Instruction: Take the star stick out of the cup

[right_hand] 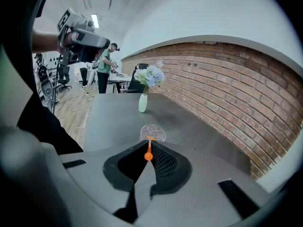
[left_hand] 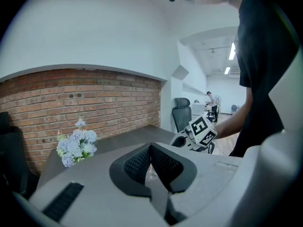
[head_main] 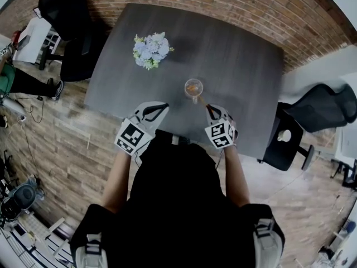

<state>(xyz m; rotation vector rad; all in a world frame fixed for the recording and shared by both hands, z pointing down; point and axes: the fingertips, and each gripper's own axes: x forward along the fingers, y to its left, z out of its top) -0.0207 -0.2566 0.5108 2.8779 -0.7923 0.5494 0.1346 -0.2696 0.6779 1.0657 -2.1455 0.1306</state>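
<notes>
A clear cup (head_main: 193, 87) stands near the middle of the dark grey table (head_main: 245, 71). An orange star stick (head_main: 201, 100) leans out of it toward my right gripper (head_main: 210, 109). In the right gripper view the jaws of the right gripper (right_hand: 149, 148) are shut on the stick (right_hand: 148, 151). Its round end sits at the jaw tips, and its far end reaches to the cup (right_hand: 152, 133). My left gripper (head_main: 163, 106) hovers left of the cup, apart from it. In its own view the left gripper (left_hand: 151, 148) is shut with nothing held.
A small vase of pale blue flowers (head_main: 150, 50) stands at the table's far left. Black office chairs stand off the left corner (head_main: 75, 32) and the right side (head_main: 318, 113). A brick wall (head_main: 223, 4) runs behind the table.
</notes>
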